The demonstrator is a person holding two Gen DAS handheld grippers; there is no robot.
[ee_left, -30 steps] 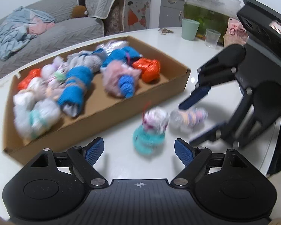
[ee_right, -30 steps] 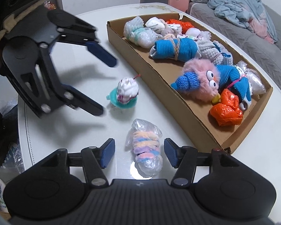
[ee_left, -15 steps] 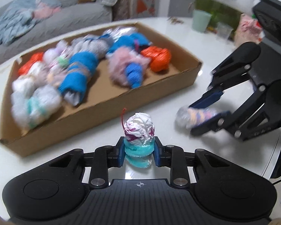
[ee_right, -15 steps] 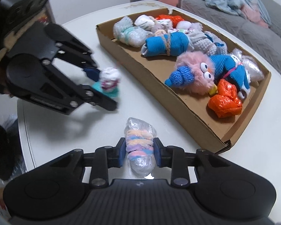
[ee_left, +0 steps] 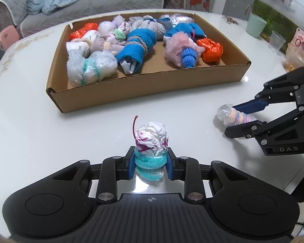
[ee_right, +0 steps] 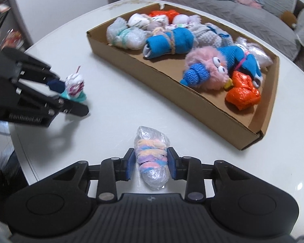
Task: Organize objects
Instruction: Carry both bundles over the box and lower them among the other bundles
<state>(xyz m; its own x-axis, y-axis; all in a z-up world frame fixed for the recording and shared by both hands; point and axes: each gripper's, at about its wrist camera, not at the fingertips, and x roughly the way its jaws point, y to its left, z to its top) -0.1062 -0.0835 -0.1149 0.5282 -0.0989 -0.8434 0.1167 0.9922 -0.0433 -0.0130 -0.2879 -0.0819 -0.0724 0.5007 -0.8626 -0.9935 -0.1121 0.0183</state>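
Cardboard tray (ee_left: 152, 87) full of wrapped bundles sits far across the white table (ee_left: 30, 121), and nearer, the left gripper (ee_left: 151, 163) is clamped on the teal-banded white bundle (ee_left: 151, 139), its pads pressing the teal band. Further right, the right gripper (ee_right: 151, 163) squeezes the pastel-striped plastic bundle (ee_right: 151, 158) just above the tabletop. Only the right wrist view shows the pink plush's (ee_right: 208, 70) eyes; only the left shows the green cup (ee_left: 256, 25).
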